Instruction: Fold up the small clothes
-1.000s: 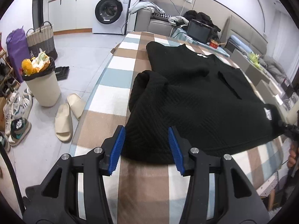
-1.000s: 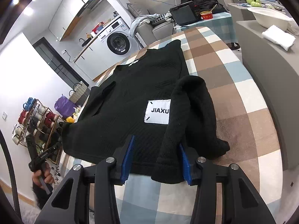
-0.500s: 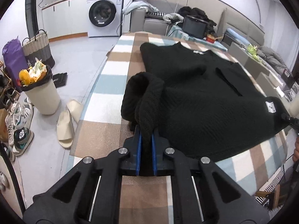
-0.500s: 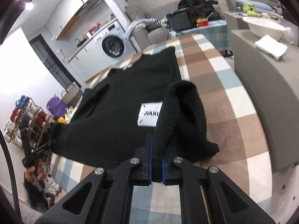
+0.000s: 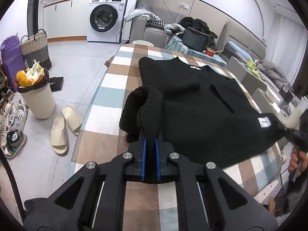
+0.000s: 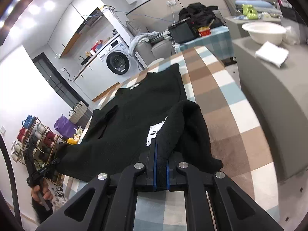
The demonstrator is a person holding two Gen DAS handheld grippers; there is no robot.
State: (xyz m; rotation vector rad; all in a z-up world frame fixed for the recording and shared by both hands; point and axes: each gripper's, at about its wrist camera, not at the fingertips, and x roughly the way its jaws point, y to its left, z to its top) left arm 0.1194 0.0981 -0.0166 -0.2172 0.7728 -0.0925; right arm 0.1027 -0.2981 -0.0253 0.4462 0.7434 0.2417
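Observation:
A black knit sweater lies spread on a checked tablecloth, its collar at the far end. My left gripper is shut on the sweater's near left hem corner and holds it raised off the cloth. My right gripper is shut on the near right hem corner, also raised, beside a white label reading JIAX. The sweater hangs in a bunched fold from each grip. Each gripper shows at the edge of the other's view.
A bin, slippers and shoes stand on the floor left of the table. A grey counter with a white bowl runs along the table's right side. A black appliance sits beyond the far end.
Both grippers went from open around the hem corners to shut on them. They have since lifted the corners, and the cloth bunches up higher.

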